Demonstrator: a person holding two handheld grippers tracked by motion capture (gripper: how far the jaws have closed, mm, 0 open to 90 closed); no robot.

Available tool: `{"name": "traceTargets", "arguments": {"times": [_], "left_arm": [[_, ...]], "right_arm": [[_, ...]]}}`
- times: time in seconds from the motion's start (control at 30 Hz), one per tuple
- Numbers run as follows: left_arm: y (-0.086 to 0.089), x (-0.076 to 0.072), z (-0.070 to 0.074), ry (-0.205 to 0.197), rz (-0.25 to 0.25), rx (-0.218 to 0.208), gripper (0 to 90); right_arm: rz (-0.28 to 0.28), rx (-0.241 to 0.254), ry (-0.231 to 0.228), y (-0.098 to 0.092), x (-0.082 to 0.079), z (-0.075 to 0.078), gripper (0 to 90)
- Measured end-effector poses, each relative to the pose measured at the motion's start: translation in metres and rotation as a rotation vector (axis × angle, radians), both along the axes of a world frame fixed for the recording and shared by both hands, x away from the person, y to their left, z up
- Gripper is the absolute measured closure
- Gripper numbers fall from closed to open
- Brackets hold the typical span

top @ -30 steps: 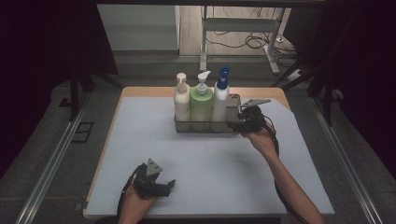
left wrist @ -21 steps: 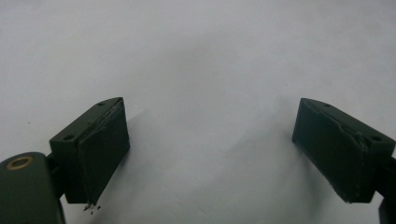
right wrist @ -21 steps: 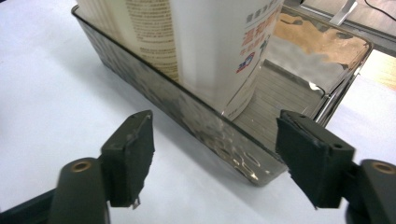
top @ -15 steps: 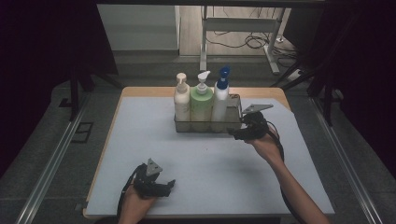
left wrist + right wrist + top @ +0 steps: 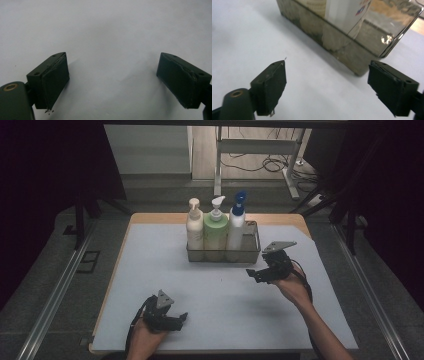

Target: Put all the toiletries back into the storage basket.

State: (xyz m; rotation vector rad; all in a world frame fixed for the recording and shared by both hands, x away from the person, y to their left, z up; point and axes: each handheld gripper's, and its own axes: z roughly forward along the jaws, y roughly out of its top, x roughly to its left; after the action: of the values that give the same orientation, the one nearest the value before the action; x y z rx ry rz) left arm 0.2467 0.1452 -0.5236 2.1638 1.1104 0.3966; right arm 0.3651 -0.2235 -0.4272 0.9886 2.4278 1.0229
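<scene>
A metal wire basket (image 5: 250,253) stands at the back middle of the white mat (image 5: 220,300). It holds a cream pump bottle (image 5: 194,226), a green pump bottle (image 5: 215,230) and a white spray bottle with a blue head (image 5: 236,224). My right gripper (image 5: 252,274) hovers just in front of the basket's right end. Its jaws have just been opening and nothing is between them. The right gripper view has its open jaws (image 5: 327,87) over bare mat, with the basket's corner (image 5: 342,47) and the white bottle (image 5: 344,12) beyond. My left gripper (image 5: 181,319) rests open at the front left, empty (image 5: 112,80).
A wooden table edge (image 5: 150,218) borders the mat at the back. Metal rails (image 5: 55,295) run along both sides of the table. A desk frame and cables (image 5: 260,165) lie on the floor beyond.
My right gripper has drawn back from the basket's right end toward the person, and its jaws stand wider. The left gripper has stayed put.
</scene>
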Motion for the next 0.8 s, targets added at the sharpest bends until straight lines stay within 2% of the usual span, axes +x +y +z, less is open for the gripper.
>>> {"name": "traceTargets", "arguments": {"times": [0.3, 0.6, 0.8], "left_arm": [[0.0, 0.0, 0.0, 0.0, 0.0, 0.0, 10.6], [0.0, 0.0, 0.0, 0.0, 0.0, 0.001, 10.6], [0.0, 0.0, 0.0, -0.002, -0.002, 0.002, 10.6]], "right_arm": [[0.018, -0.034, -0.008, -0.009, -0.017, -0.002, 11.4], [0.021, -0.008, -0.003, -0.024, -0.036, -0.002, 5.7], [0.027, -0.004, 0.013, -0.033, -0.047, -0.012, 0.1]]}}
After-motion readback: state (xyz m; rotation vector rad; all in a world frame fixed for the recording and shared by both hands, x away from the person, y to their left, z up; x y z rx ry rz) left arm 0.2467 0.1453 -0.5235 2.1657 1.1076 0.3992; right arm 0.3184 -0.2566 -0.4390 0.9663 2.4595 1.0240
